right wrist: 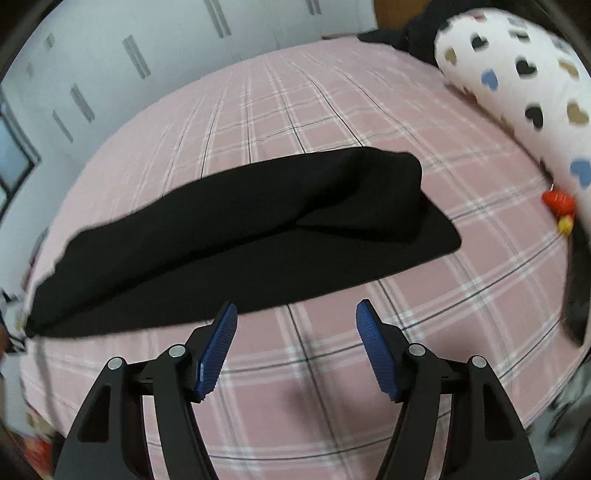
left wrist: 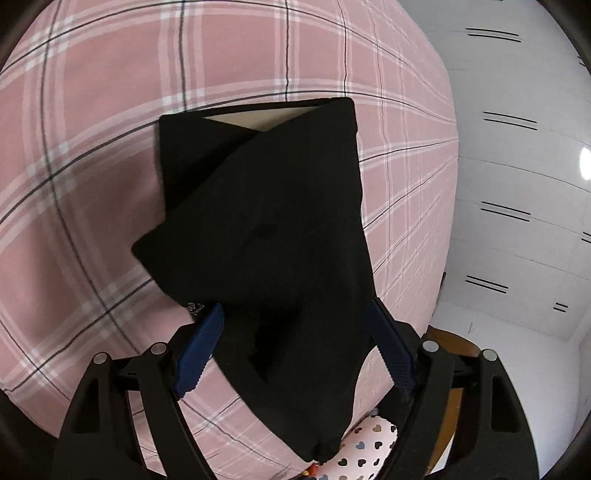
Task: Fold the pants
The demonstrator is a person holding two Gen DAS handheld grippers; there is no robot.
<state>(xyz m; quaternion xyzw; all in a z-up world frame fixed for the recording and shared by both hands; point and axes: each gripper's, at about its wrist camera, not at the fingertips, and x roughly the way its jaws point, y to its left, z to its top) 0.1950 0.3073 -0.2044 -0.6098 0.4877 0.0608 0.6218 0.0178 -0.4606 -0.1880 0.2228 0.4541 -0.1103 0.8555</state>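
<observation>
The black pants (left wrist: 266, 206) lie folded on the pink plaid bed sheet (left wrist: 92, 147), with a tan inner strip showing at their far end. My left gripper (left wrist: 297, 317) is open, its blue pads (left wrist: 207, 343) wide apart on either side of the near end of the pants; the cloth lies loose between them. In the right wrist view the pants (right wrist: 258, 229) stretch as a long dark band across the sheet (right wrist: 332, 110). My right gripper (right wrist: 297, 314) stands open just short of their near edge, with only sheet between its fingers.
A white pillow with heart prints (right wrist: 517, 74) lies at the right side of the bed, also seen in the left wrist view (left wrist: 369, 443). A small red and yellow toy (right wrist: 559, 203) sits beside it. Dark clothing (right wrist: 406, 33) lies at the far edge. White cabinet doors (left wrist: 517, 184) stand beyond the bed.
</observation>
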